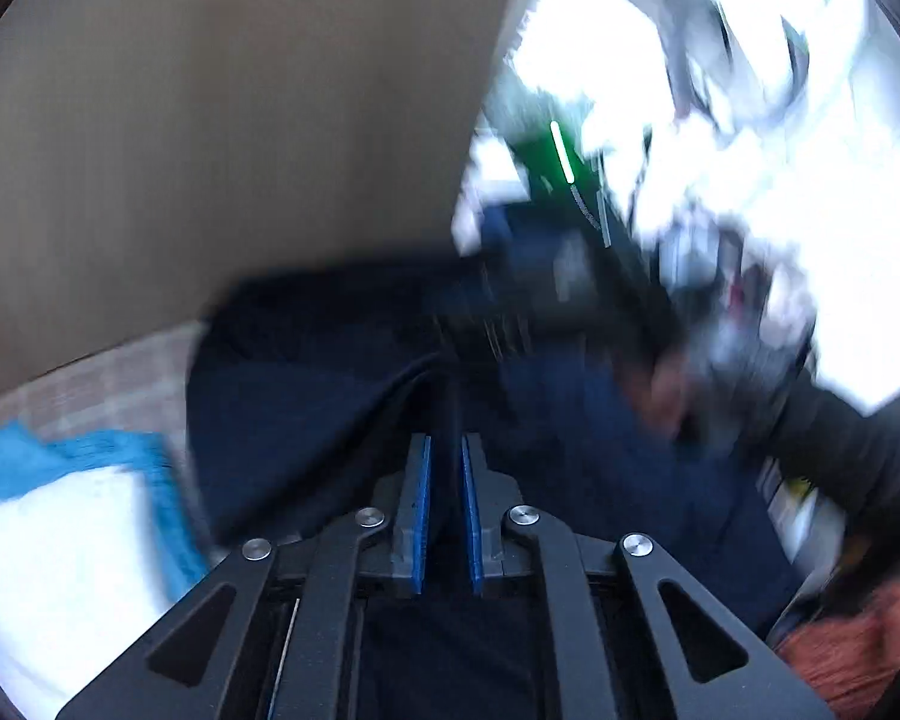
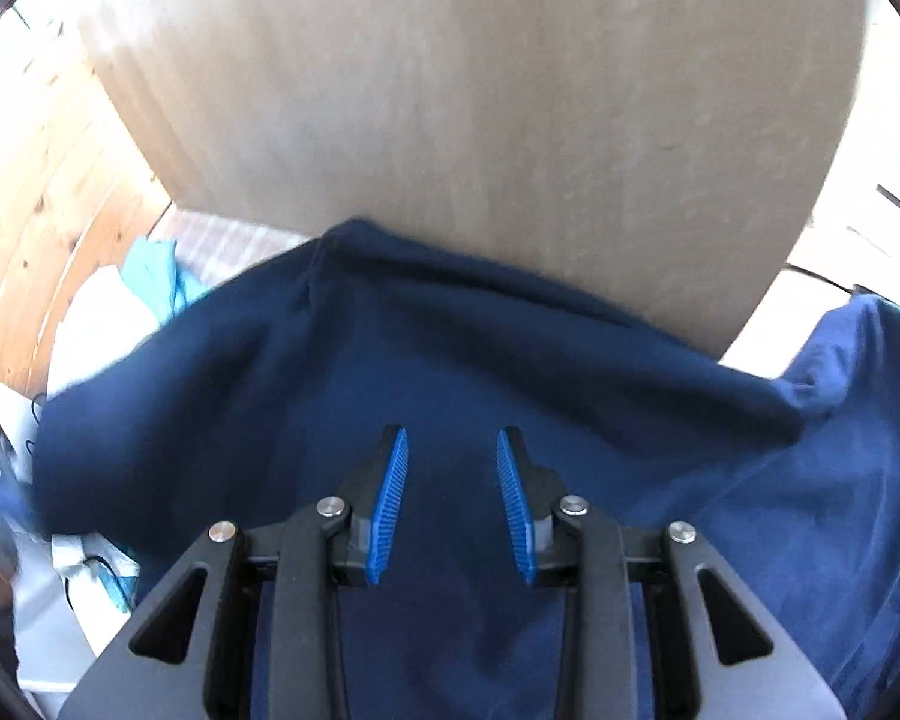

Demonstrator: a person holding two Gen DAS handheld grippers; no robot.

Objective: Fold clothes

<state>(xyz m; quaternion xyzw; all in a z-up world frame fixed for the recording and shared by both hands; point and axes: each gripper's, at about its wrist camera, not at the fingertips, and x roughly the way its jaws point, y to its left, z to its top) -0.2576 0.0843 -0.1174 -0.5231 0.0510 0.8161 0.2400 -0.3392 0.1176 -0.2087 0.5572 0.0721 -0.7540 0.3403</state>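
Note:
A navy garment (image 1: 306, 408) lies bunched at the near edge of a tan table (image 1: 240, 120). In the left wrist view a raised fold of it runs up between the blue pads of my left gripper (image 1: 446, 450), which is shut on that fold. The picture is blurred, and my other gripper shows as a dark smear with a green light (image 1: 600, 276). In the right wrist view the navy garment (image 2: 450, 348) spreads wide across the table (image 2: 480, 90) edge. My right gripper (image 2: 452, 441) hangs just above it, open, with nothing pinched between its fingers.
A turquoise cloth (image 1: 90, 456) and white fabric (image 1: 60, 552) lie left of the garment, also seen as turquoise cloth (image 2: 150, 270) in the right view. Wooden floor (image 2: 30, 180) lies beyond the table's left side. Orange-red fabric (image 1: 858, 630) sits at lower right.

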